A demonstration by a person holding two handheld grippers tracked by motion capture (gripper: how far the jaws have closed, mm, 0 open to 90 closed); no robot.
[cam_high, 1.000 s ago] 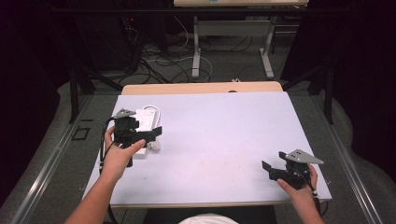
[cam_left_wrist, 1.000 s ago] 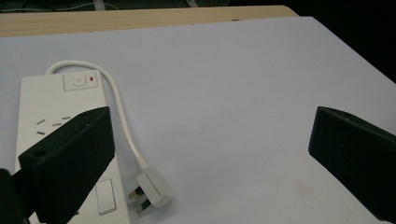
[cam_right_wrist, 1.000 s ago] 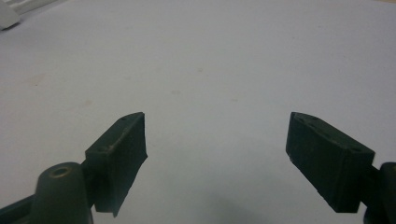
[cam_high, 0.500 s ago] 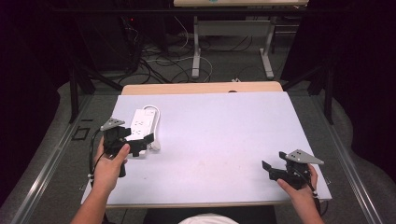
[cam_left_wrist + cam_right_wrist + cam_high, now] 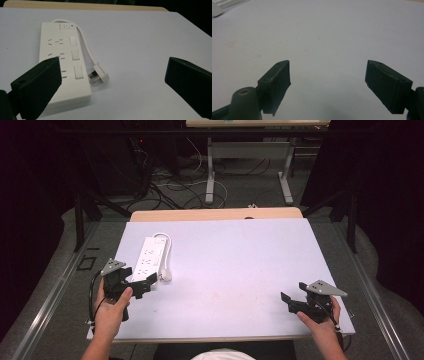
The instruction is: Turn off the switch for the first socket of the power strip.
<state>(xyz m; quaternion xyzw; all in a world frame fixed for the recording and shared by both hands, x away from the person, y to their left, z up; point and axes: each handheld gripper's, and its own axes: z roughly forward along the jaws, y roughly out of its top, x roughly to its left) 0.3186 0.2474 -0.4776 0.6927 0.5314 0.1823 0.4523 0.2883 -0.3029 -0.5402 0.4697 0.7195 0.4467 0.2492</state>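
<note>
A white power strip lies flat at the table's left, its short cord looping round to a white plug resting beside it. My left gripper stands open just in front of the strip's near end, apart from it, with nothing between its jaws. At the front right of the table my right gripper is open over bare white surface and holds nothing.
The white tabletop has a wooden strip along its far edge. Beyond the table are floor cables and a desk's legs. A corner of the power strip sits at the right gripper view's top left.
My left gripper has drawn back toward the front left, off the power strip, which now lies uncovered on the table. The right gripper has stayed put.
</note>
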